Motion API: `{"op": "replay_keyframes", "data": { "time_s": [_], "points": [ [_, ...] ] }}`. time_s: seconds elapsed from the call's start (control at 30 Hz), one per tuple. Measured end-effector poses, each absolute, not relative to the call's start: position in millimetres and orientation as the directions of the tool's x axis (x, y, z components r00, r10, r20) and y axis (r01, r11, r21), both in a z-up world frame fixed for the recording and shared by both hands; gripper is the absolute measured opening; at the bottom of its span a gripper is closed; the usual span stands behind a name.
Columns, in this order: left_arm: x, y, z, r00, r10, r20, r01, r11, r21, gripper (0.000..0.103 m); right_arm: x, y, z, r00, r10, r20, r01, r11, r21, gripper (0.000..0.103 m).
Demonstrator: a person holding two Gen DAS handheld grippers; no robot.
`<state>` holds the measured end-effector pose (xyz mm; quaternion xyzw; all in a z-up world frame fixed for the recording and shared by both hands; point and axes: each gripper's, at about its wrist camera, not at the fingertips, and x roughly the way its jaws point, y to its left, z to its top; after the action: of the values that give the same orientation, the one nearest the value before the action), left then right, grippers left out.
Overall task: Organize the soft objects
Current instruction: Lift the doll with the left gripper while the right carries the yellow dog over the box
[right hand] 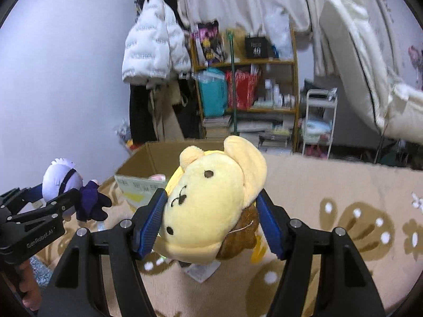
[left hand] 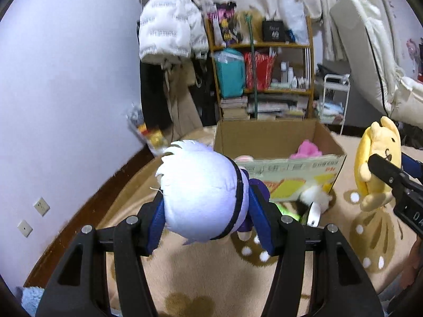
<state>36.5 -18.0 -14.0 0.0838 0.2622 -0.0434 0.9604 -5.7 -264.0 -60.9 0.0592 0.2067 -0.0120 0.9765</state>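
Left gripper (left hand: 208, 211): jaws clamping a white-haired plush doll (left hand: 203, 192), hanging above the beige rug (left hand: 201, 272). Right gripper (right hand: 211, 224): jaws squeezing a yellow plush dog (right hand: 208, 206). Open cardboard box (left hand: 267, 134) sitting just ahead, rim unobstructed; only the left view is showing the pink plush (left hand: 306, 149) inside. Bookshelf (left hand: 264, 79) standing behind.

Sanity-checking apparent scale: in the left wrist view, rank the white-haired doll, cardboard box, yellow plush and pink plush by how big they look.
1. cardboard box
2. white-haired doll, close to the lens, so inflated
3. yellow plush
4. pink plush, partly hidden in the box
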Motion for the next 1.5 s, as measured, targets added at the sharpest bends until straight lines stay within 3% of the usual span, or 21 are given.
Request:
{"op": "replay_keyframes", "data": {
  "time_s": [0.37,0.63,0.8,1.13,1.5],
  "points": [
    [42,-16,17,0.894,-0.081,-0.441,0.143,0.984,0.109,0.058,-7,-260,-19,0.966,-0.014,-0.260,0.026,0.999,0.043,0.071],
    [62,-29,32,0.929,-0.078,-0.362,0.137,0.980,0.141,0.058,7,-260,-8,0.978,-0.018,-0.210,0.019,1.000,0.005,0.071],
    [77,-39,37,0.948,-0.070,-0.309,0.126,0.979,0.163,0.058,25,-265,-13,0.975,-0.024,-0.222,0.026,1.000,0.007,0.071],
    [116,-54,33,0.951,-0.087,-0.296,0.140,0.977,0.161,0.058,62,-272,-23,0.968,-0.024,-0.249,0.024,1.000,-0.003,0.071],
    [153,-55,8,0.924,-0.104,-0.369,0.160,0.979,0.125,0.058,96,-278,-46,0.949,-0.009,-0.316,0.015,1.000,0.017,0.071]
  ]
}}
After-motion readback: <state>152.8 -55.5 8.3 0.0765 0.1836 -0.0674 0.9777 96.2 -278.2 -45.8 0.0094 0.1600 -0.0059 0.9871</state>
